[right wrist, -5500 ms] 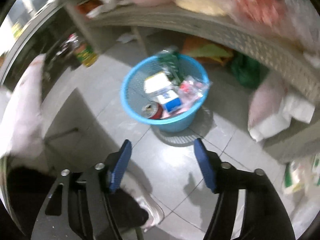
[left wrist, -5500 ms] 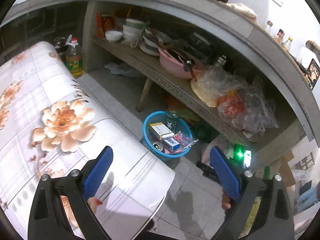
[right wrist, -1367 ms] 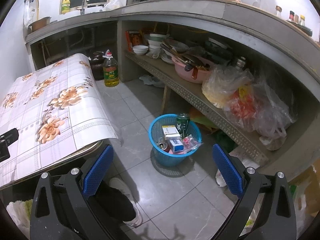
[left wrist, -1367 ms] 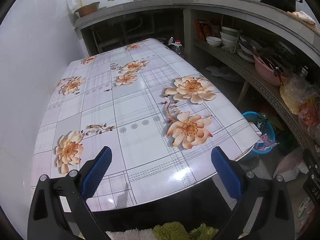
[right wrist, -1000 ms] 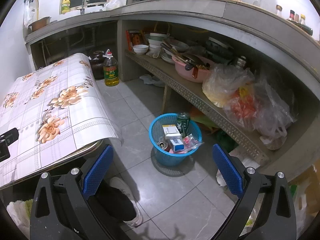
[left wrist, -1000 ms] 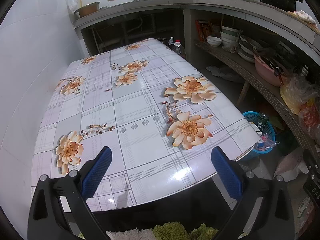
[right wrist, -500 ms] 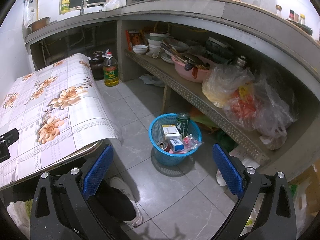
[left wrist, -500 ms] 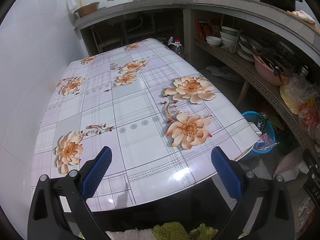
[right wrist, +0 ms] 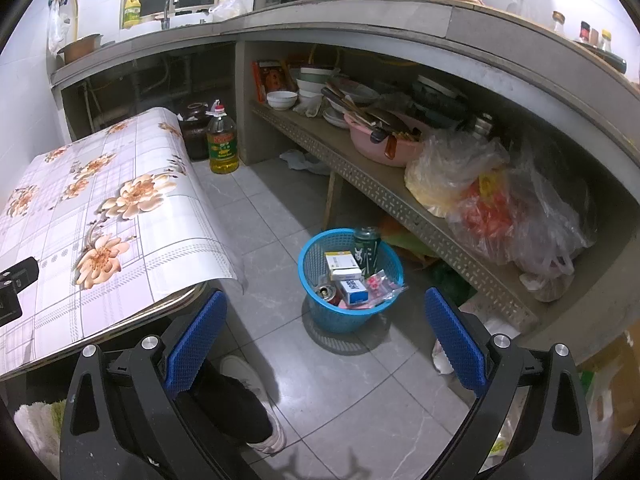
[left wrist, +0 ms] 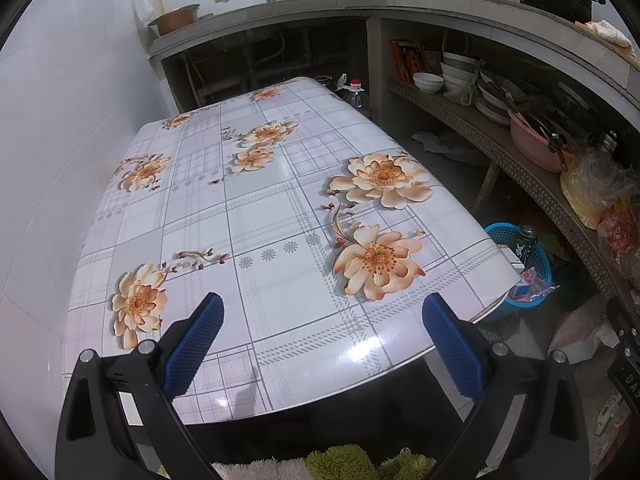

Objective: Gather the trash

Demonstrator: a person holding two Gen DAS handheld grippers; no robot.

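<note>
Left claw (left wrist: 320,332) wide, empty, blue mesh-textured pads, over the bench (left wrist: 260,220): glossy plaid oilcloth with peach flowers, bare top. Right claw (right wrist: 324,334) wide, empty, above grey tiled floor (right wrist: 344,384). Round blue plastic lattice basket (right wrist: 344,320) on the floor beside the bench, near the perforated shelf (right wrist: 400,204). Trash in the basket: green can (right wrist: 367,250) upright against the far wall, white carton (right wrist: 341,265), blue-white box (right wrist: 354,291), can (right wrist: 326,291) lying with its metal end up, crinkled clear wrapper (right wrist: 380,285) over the rim. Oil bottle (right wrist: 222,144) on the floor. Crumpled plastic bags (right wrist: 500,200) and a pink basin (right wrist: 384,140) on the shelf. Shoe (right wrist: 256,392) under the right claw.
</note>
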